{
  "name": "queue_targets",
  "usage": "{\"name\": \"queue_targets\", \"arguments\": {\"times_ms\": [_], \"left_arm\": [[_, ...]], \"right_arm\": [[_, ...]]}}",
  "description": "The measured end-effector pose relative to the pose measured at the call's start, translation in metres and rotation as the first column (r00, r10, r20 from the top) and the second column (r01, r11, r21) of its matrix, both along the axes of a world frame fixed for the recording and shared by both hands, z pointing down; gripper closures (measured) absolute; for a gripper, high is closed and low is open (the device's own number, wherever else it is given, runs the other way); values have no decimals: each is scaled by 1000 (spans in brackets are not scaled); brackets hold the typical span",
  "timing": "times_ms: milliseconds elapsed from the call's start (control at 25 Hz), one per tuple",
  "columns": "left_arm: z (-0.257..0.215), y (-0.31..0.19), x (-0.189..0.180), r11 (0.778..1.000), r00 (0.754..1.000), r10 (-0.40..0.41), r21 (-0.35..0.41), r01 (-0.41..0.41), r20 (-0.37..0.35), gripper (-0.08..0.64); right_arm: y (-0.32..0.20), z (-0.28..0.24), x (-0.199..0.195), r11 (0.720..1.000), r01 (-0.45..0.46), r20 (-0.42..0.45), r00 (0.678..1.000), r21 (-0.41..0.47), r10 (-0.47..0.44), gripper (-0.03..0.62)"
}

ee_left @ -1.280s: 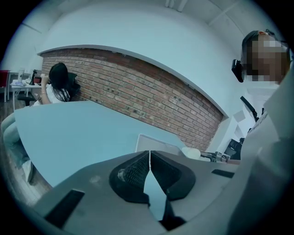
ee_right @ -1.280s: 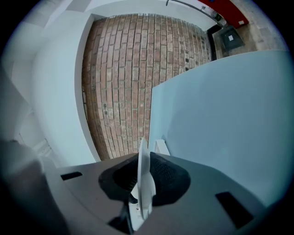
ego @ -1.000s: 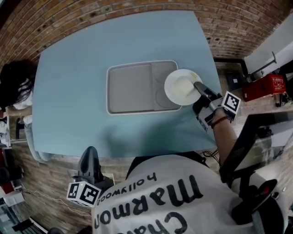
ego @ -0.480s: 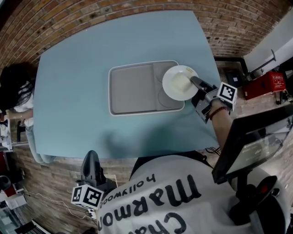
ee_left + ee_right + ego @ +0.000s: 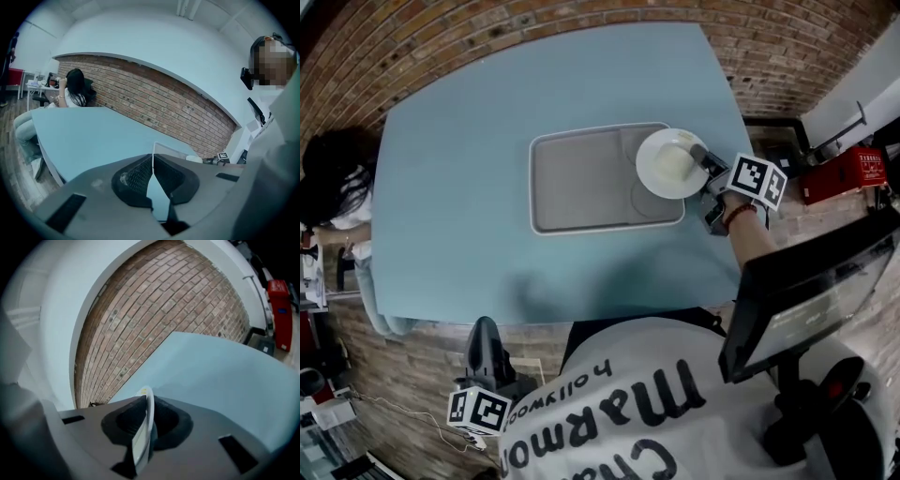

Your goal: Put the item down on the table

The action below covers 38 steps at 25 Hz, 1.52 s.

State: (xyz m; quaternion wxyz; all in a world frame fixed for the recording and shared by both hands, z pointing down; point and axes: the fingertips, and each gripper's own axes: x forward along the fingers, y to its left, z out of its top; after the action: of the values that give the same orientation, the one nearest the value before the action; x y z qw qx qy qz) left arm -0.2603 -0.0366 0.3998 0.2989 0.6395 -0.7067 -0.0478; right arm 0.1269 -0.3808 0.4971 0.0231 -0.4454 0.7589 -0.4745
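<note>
A white round plate (image 5: pixel 670 164) hangs over the right end of the grey tray (image 5: pixel 581 183) on the light blue table (image 5: pixel 478 103). My right gripper (image 5: pixel 701 156) is shut on the plate's right rim. The right gripper view shows the plate (image 5: pixel 144 427) edge-on between the jaws of that gripper (image 5: pixel 146 420). Below the table's near edge, by the person's body, my left gripper (image 5: pixel 484 330) points up at the table. In its own view the left gripper (image 5: pixel 152 176) is shut with nothing in it, and the tray (image 5: pixel 168 151) and plate (image 5: pixel 193 159) lie far ahead.
A seated person (image 5: pixel 333 178) is at the table's left end. A brick wall (image 5: pixel 787 47) runs behind the table. On the floor at the right are a red box (image 5: pixel 844 178) and a dark stand (image 5: pixel 806 281).
The right gripper and the plate have drifted a little toward the far side, further over the tray's right end. The left gripper has stayed low by the body.
</note>
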Motion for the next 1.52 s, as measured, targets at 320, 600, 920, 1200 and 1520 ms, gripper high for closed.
{"name": "queue_targets", "arguments": {"times_ms": [320, 600, 920, 1200, 1520], "left_arm": [[-12, -23, -29, 1000, 1000, 21, 24, -20, -17, 545], [-20, -32, -36, 999, 999, 49, 18, -49, -1, 545], [-22, -30, -37, 999, 999, 38, 26, -38, -10, 545], [-20, -21, -37, 999, 999, 23, 24, -23, -23, 545], [-20, -13, -41, 1000, 1000, 0, 26, 1, -29, 545]], "right_arm": [[-4, -2, -13, 999, 13, -109, 994, 49, -8, 554], [-16, -4, -17, 997, -11, -153, 988, 71, 22, 552], [-14, 0, -18, 989, 90, -404, 914, 120, -34, 520], [-11, 1, -26, 979, 150, -506, 860, 134, -63, 511], [-12, 4, -37, 964, 221, -595, 798, 149, -91, 500]]}}
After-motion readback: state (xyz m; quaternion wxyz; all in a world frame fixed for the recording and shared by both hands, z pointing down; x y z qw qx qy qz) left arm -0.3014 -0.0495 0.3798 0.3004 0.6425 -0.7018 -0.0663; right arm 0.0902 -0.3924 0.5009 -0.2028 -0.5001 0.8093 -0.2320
